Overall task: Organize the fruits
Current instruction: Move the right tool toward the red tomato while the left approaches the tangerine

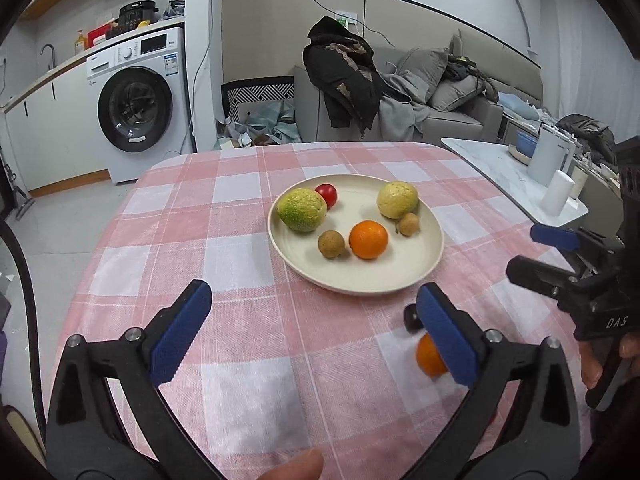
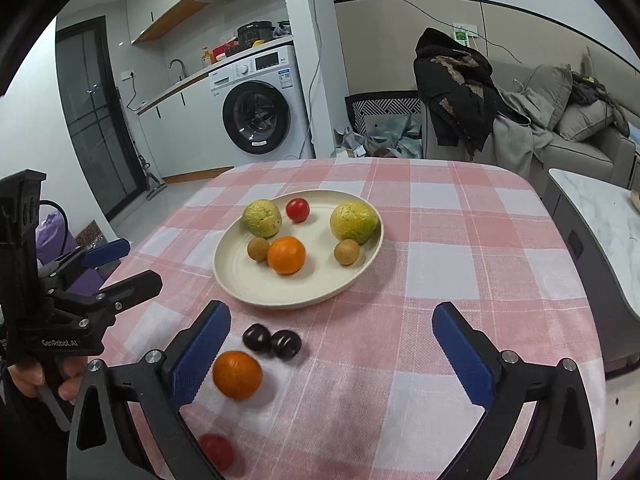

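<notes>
A cream plate (image 1: pixel 420 276) (image 2: pixel 240 280) on the pink checked tablecloth holds two green-yellow guavas (image 1: pixel 302 210) (image 2: pixel 354 222), an orange (image 1: pixel 368 239) (image 2: pixel 286 255), a red tomato (image 1: pixel 326 194) (image 2: pixel 297 209) and two brown longans (image 1: pixel 331 244) (image 2: pixel 347 251). On the cloth lie a loose orange (image 2: pixel 237 375) (image 1: pixel 428 356), two dark plums (image 2: pixel 272 340) and a red tomato (image 2: pixel 216 451). My left gripper (image 1: pixel 316 332) is open and empty in front of the plate. My right gripper (image 2: pixel 332 356) is open and empty, with the loose orange beside its left finger.
The table's far edge (image 1: pixel 320 146) drops to the floor. A marble side table (image 1: pixel 500 168) with a white kettle stands to the right. A washing machine (image 2: pixel 260 112) and a sofa (image 2: pixel 560 132) with a dark jacket stand beyond.
</notes>
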`<action>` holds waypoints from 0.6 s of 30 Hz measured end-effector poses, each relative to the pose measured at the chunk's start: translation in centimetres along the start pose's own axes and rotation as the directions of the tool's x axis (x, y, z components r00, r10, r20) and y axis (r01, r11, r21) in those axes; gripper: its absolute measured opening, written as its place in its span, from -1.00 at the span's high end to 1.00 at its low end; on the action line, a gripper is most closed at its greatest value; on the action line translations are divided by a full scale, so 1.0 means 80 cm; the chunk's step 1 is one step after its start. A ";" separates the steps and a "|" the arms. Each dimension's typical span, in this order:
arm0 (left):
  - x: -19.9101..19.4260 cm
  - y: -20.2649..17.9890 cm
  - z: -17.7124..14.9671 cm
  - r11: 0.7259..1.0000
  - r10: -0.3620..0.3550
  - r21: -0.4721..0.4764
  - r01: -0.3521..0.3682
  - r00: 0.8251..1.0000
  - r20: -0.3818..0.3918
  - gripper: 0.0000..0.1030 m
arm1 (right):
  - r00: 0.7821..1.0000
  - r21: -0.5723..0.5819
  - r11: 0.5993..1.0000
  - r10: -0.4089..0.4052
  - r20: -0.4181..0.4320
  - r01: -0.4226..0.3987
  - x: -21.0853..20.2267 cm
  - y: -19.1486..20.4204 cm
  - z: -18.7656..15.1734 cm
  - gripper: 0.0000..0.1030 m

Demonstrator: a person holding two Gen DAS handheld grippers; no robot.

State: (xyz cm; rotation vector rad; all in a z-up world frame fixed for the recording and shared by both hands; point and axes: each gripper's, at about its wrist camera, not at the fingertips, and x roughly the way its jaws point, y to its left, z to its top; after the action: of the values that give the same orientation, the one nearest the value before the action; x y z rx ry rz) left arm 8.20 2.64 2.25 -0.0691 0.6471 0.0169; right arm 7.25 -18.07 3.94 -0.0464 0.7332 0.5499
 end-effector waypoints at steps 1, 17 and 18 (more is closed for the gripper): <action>-0.004 -0.002 -0.002 1.000 -0.010 0.003 0.010 1.000 0.000 -0.98 | 1.000 -0.004 1.000 0.012 -0.009 -0.012 -0.002 0.002 -0.003 -1.00; -0.029 -0.019 -0.013 0.998 -0.017 0.053 0.019 1.000 -0.024 -0.98 | 0.994 -0.030 0.999 -0.034 -0.099 0.031 -0.004 0.001 -0.034 -1.00; -0.028 -0.020 -0.014 0.998 -0.020 0.053 0.021 0.999 -0.029 -0.98 | 0.994 -0.037 0.999 -0.037 -0.107 0.034 -0.002 0.002 -0.035 -1.00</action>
State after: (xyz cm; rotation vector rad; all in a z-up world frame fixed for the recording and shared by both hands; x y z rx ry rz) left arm 5.83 0.95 2.80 -0.0241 0.6751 -0.0211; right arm 5.29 -18.66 1.98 -0.1226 0.8266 0.5295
